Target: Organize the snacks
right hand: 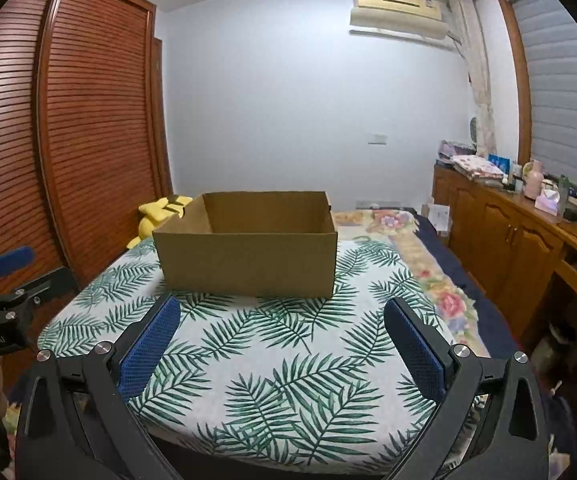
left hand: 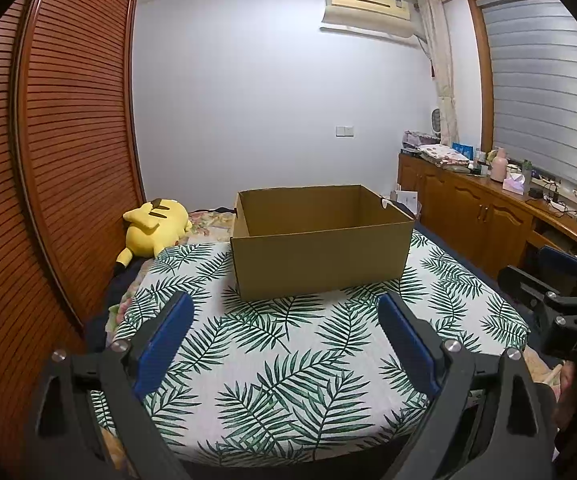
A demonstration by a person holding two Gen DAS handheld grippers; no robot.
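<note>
An open brown cardboard box (left hand: 320,260) stands on a white cloth with green palm leaves (left hand: 288,360), ahead of both grippers; it also shows in the right wrist view (right hand: 248,264). What I see of its inside looks empty. No snacks are in view. My left gripper (left hand: 286,308) is open and empty, held above the cloth short of the box. My right gripper (right hand: 282,312) is open and empty at about the same distance. Each gripper shows at the edge of the other's view: the right one (left hand: 560,300), the left one (right hand: 4,280).
A yellow plush toy (left hand: 154,228) lies behind the box on the left, by a slatted wooden wardrobe (left hand: 48,160). A wooden cabinet (left hand: 480,216) with clutter runs along the right under the window. Floral bedding (right hand: 440,280) lies right of the cloth.
</note>
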